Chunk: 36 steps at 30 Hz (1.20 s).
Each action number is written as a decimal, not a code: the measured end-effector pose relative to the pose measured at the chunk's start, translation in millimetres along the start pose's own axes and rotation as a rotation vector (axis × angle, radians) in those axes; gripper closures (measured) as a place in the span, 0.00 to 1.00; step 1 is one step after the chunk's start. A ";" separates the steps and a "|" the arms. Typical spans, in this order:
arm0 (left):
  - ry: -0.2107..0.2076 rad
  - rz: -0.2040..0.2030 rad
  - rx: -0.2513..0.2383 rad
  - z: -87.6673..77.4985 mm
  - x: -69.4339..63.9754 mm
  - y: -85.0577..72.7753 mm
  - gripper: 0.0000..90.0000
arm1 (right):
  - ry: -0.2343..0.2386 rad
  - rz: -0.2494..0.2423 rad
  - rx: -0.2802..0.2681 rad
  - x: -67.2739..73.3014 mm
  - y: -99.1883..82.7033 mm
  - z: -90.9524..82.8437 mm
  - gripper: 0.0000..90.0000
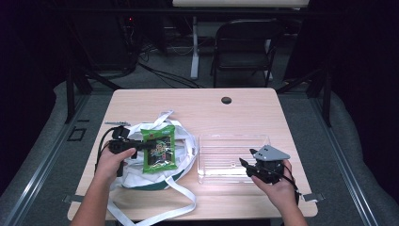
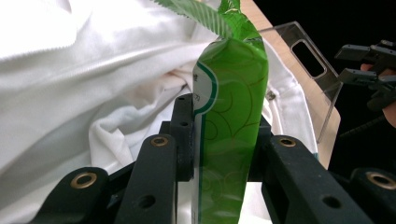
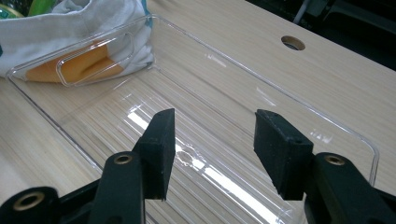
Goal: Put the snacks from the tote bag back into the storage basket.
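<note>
The green snack packet (image 2: pixel 231 116) is glossy plastic film, smooth, with a crimped, ridged seal at its top edge. Under it the bag (image 2: pixel 70 84) is soft white woven cloth, matt and creased, with flat webbing straps (image 1: pixel 155 213). Right of the bag, the tray (image 3: pixel 336 126) is clear hard plastic, shiny with bright glare streaks. The table (image 1: pixel 197 106) beneath is pale wood-grain laminate, smooth and satin. The left gripper (image 2: pixel 219 163) is matt black plastic with brass-coloured rivets
</note>
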State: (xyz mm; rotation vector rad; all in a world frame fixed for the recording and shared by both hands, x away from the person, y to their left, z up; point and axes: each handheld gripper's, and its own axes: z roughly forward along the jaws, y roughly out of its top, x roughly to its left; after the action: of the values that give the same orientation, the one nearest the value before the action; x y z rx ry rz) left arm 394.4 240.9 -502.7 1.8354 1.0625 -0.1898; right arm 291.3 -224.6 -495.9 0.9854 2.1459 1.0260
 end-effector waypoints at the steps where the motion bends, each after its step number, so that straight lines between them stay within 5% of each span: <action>1: 0.004 0.005 -0.005 -0.9 -1.0 0.6 0.81 | 0.005 -0.010 0.009 0.1 0.2 -0.3 0.55; 15: 0.039 0.094 -0.087 -9.6 -18.7 6.9 0.81 | 0.002 -0.087 0.007 5.7 2.0 1.4 0.54; 36: 0.038 0.195 -0.164 -15.5 -44.4 12.3 0.81 | 0.022 -0.075 0.018 3.6 1.9 -0.9 0.61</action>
State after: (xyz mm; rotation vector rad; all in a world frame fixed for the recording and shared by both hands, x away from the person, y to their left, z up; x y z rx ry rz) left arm 371.8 225.6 -462.5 1.7866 0.8910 0.0473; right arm 289.3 -221.3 -494.5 0.8983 2.1964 0.9879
